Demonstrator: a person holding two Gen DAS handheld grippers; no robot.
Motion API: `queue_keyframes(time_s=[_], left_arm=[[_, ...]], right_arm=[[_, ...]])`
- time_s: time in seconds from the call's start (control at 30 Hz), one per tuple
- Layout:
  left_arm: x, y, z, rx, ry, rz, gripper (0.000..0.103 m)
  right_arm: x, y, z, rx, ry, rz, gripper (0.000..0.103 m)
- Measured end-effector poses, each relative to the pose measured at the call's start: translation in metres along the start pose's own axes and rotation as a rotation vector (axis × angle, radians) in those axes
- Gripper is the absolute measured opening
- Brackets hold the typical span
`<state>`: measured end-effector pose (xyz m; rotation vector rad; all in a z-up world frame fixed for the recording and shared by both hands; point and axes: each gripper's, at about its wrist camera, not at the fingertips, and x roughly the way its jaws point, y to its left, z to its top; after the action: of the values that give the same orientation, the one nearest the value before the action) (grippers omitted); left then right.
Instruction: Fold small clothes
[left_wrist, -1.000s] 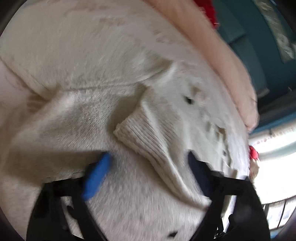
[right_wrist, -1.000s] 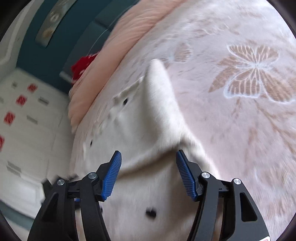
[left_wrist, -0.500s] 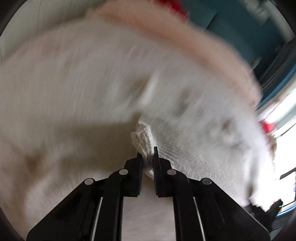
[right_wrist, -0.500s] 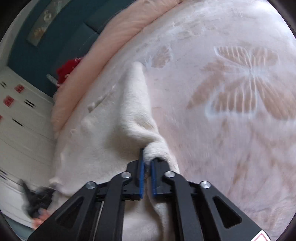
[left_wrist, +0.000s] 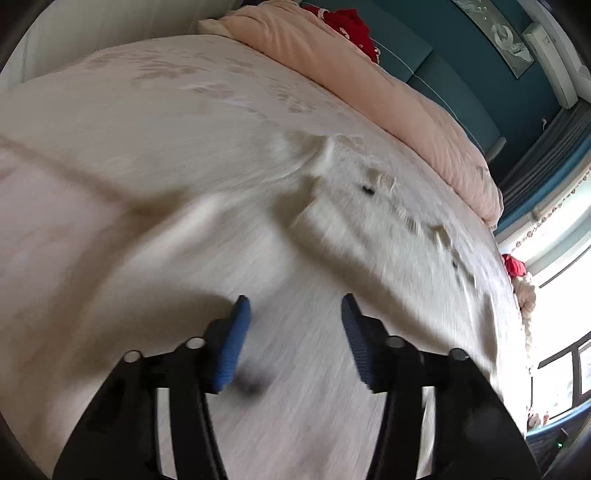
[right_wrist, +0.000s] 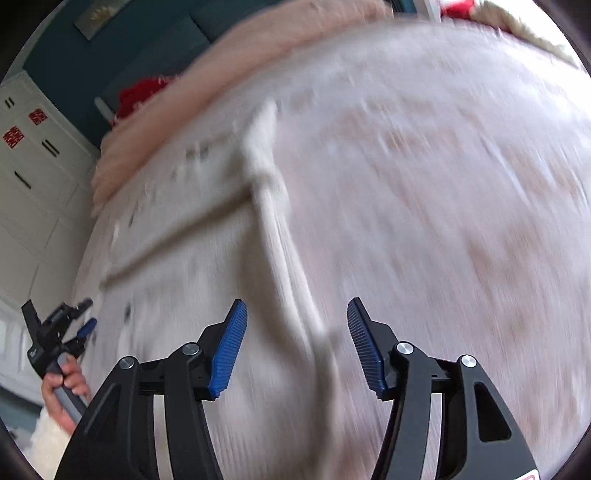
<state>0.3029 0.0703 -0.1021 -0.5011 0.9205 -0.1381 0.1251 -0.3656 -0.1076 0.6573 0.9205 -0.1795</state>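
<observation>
One cream sweater (left_wrist: 369, 236) lies spread on the bed (left_wrist: 110, 155), a soft fuzzy knit with a folded flap across its middle and a few small dark buttons, of which only two or three can be made out through the blur. Under it the bedspread is pale pink with faint printed patterns, and one thick peach duvet (left_wrist: 369, 74) is rolled along the far edge at about 1 o'clock in the left wrist view.

Two grippers are at work. The left gripper (left_wrist: 293, 332) hangs over the sweater with its jaws opening, halfway apart, each lined with a ribbed blue pad; nothing is pinched between them, only knit below. The right gripper (right_wrist: 295, 343) is the same black frame with blue ribbed pads, its jaws also opening, and a long raised ridge of the sweater (right_wrist: 273, 229) runs from 12 o'clock down between them without being pressed.

In the right wrist view, at 8 o'clock, a hand (right_wrist: 64, 387) grips the handle of the left gripper (right_wrist: 74, 332). One red cloth (left_wrist: 351, 26) sits beyond the duvet against the teal wall (left_wrist: 480, 74).
</observation>
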Motion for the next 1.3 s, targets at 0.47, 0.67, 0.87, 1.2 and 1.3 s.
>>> queue_keyframes(time_s=[0.47, 0.67, 0.87, 1.2, 1.3], left_arm=[[-0.125, 0.089, -0.101, -0.134, 0.072, 0.127, 0.067], [-0.13, 0.086, -0.1, -0.17, 0.173, 0.036, 0.007], [-0.153, 0.079, -0.12, -0.087, 0.206, 0.044, 0.006], [-0.169, 0.081, -0.144, 0.019, 0.226, 0.111, 0.008], [-0.186, 0.083, -0.123, -0.012, 0.139, 0.057, 0.027]], right_arm=[[-0.022, 0.032, -0.094, -0.076, 0.111, 0.094, 0.012], [-0.083, 0.03, -0.086, -0.123, 0.006, 0.089, 0.01], [-0.083, -0.008, -0.114, -0.095, 0.104, -0.001, 0.008], [-0.098, -0.043, -0.132, -0.076, 0.154, -0.164, 0.001], [-0.115, -0.02, -0.105, -0.148, 0.034, -0.187, 0.01]])
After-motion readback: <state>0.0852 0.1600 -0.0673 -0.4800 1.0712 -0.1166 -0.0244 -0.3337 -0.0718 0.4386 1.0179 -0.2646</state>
